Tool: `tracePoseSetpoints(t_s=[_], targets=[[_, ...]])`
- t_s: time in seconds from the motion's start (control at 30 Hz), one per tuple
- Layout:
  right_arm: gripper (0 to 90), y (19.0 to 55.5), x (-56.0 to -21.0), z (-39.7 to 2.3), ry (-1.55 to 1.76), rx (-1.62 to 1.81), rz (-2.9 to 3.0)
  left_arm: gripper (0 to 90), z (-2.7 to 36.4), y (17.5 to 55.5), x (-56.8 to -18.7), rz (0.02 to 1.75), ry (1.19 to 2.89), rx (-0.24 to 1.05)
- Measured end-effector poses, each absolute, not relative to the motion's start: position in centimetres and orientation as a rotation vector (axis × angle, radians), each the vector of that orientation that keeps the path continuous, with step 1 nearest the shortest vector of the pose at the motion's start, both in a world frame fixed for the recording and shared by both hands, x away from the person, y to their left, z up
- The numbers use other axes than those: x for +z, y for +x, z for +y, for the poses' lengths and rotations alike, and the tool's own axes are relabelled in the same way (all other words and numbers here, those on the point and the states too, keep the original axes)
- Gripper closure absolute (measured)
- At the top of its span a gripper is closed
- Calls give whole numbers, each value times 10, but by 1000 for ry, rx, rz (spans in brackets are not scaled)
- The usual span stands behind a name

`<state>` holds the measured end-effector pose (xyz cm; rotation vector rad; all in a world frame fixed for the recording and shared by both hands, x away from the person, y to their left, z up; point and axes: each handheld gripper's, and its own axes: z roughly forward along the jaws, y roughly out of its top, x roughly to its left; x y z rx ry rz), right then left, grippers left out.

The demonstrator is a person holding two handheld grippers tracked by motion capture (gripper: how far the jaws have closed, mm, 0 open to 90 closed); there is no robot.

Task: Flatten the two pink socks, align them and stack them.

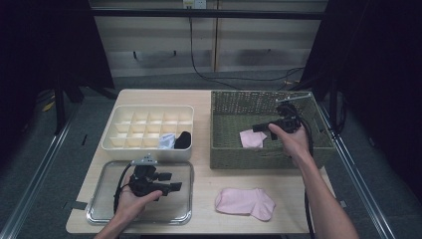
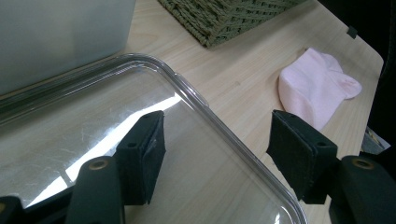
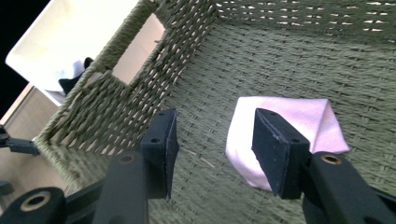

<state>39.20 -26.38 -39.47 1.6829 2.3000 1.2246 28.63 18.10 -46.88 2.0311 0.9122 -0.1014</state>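
Close to me, near the front edge of the table, a pink sock lies flat by itself. Just to its left sits a clear tray, and I hold my left gripper over that tray with its jaws spread apart and nothing between them. Looking along those jaws, I see the tray's shiny rim under them and the pink sock off to the side on the wood. My right gripper is inside the green woven basket at the back right of the table. A folded pink sock lies on the basket floor there, near the left wall. My right gripper's jaws are parted and are not squeezing anything. One jaw hangs over the near edge of the folded pink sock and the other jaw is over the bare basket floor beside it. Behind the tray stands a white box with many little rooms, and a black thing and a pale one sit in its front row.
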Motion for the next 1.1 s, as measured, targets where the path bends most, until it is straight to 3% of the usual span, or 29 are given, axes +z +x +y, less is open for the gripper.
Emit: tracePoseSetpoints(t_s=[0.7,0.97,1.1], targets=[[492,442,-405,-257,1817,998,2336,352,182,287,-466,905,2032,-76],[581,468,-417,-252,1848,880,2345,345,184,286,-464,894,2036,-56],[574,476,-426,-252,1872,874,2316,345,183,287,-465,894,2040,-68]])
